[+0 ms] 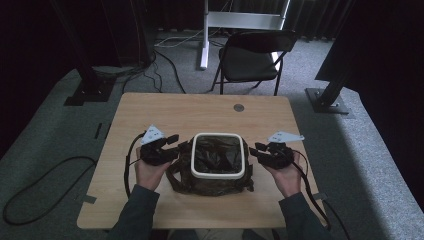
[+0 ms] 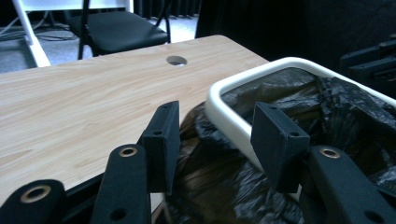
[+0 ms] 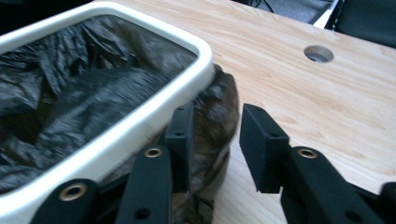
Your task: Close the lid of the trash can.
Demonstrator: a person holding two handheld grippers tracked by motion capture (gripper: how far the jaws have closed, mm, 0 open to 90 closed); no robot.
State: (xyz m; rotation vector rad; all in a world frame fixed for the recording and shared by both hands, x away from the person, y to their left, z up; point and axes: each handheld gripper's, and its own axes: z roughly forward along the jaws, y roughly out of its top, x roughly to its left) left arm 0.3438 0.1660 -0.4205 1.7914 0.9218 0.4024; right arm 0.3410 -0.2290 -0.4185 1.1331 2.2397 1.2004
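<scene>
Left gripper (image 1: 176, 142), jaws wide with nothing clamped, poised at the left rim of the white bin (image 1: 218, 172), which stands at the middle of the wooden table (image 1: 165, 112); a black bag (image 1: 218, 155) lines the bin and spills down its outer sides; right gripper (image 1: 256, 151), jaws parted and gripping nothing, just beside the bag's overhang at the right rim

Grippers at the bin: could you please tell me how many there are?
2. The left gripper is at the left side of the white-rimmed bin, jaws open over the black bag. The right gripper is at the bin's right side, jaws open beside the bag.
</scene>
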